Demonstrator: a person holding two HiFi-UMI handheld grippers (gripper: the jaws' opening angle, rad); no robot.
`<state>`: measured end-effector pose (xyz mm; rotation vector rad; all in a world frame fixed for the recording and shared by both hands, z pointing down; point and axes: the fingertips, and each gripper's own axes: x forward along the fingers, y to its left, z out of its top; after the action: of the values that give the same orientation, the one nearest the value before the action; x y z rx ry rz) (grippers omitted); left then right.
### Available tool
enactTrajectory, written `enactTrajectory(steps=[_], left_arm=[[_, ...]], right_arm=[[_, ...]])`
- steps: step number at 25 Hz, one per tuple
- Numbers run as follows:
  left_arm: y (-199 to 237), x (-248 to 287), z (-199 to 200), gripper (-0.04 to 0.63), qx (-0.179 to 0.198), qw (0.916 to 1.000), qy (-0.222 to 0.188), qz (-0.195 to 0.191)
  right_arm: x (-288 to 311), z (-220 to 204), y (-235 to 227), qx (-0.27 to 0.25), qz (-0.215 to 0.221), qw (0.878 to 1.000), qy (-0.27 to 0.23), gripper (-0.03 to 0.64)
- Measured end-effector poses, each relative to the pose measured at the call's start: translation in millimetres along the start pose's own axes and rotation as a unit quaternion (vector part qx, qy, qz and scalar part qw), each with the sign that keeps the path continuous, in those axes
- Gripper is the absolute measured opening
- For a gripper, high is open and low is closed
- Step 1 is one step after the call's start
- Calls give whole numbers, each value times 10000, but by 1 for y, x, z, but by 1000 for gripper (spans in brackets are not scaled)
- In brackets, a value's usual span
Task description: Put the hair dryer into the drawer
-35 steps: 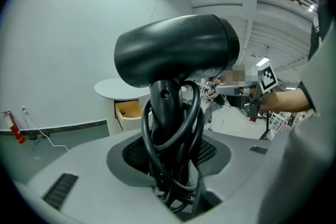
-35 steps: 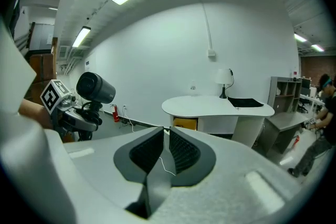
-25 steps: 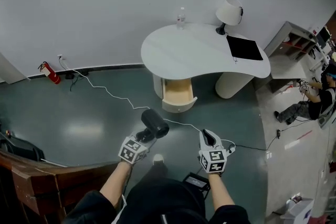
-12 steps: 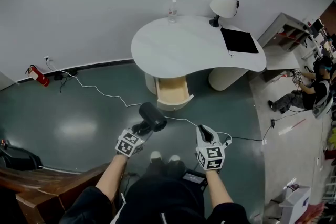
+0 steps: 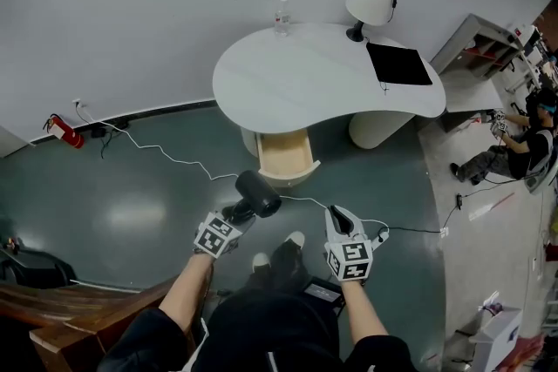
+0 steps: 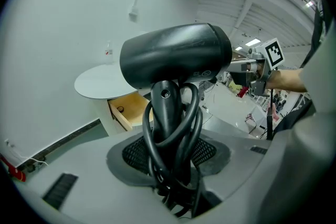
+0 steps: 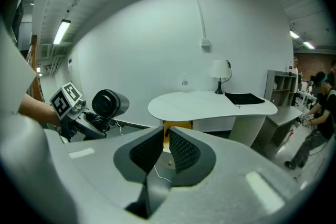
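Observation:
The black hair dryer [image 5: 259, 193] stands nozzle-up in my left gripper [image 5: 240, 213], above the floor just short of the desk. In the left gripper view my left gripper [image 6: 169, 149] is shut on the hair dryer [image 6: 176, 55] at its handle, which has the black cord wound round it. The open wooden drawer [image 5: 284, 154] juts from under the white desk [image 5: 296, 74], and its open wooden box shows empty. My right gripper [image 5: 342, 220] hangs to the right of the dryer. In its own view my right gripper [image 7: 165, 141] holds nothing, the pads nearly touching.
On the desk stand a white lamp [image 5: 370, 3], a bottle [image 5: 282, 16] and a black pad [image 5: 399, 64]. A white cable [image 5: 174, 157] trails over the floor. A fire extinguisher [image 5: 63, 131] lies by the wall. A person [image 5: 510, 152] sits at right, near shelves [image 5: 488, 48].
The desk and drawer have shifted in the head view as the person steps; a foot has come forward. Both grippers have edged toward the desk, the dryer still held.

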<state>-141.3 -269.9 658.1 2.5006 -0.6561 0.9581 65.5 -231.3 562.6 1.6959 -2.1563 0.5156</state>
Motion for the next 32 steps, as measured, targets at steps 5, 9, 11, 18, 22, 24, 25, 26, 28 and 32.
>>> enactTrajectory(steps=[5, 9, 11, 18, 22, 24, 25, 26, 28, 32], left_arm=[[7, 25, 17, 189, 127, 9997, 197, 22], [7, 52, 26, 186, 253, 9985, 487, -38], [8, 63, 32, 186, 279, 9978, 599, -17], [14, 95, 51, 186, 457, 9954, 832, 120], [19, 105, 51, 186, 524, 9938, 973, 105], [24, 110, 52, 186, 604, 9925, 1061, 90], [28, 113, 53, 186, 654, 9917, 1102, 73], [31, 116, 54, 186, 714, 9909, 1136, 50], [39, 121, 57, 186, 851, 9892, 1192, -18], [53, 133, 60, 186, 1092, 9848, 1334, -200]], right_arm=[[16, 8, -26, 54, 70, 10000, -18, 23], [31, 12, -51, 130, 143, 9998, 6, 23], [38, 16, -63, 157, 202, 9997, -4, 23], [61, 21, -92, 133, 427, 9990, 54, 23], [69, 21, -96, 165, 505, 9985, 98, 23], [74, 22, -96, 155, 527, 9984, 114, 23], [76, 24, -97, 139, 529, 9984, 125, 23], [79, 25, -96, 123, 526, 9984, 136, 23], [84, 27, -95, 109, 500, 9985, 170, 23], [91, 31, -95, 169, 361, 9989, 235, 23]])
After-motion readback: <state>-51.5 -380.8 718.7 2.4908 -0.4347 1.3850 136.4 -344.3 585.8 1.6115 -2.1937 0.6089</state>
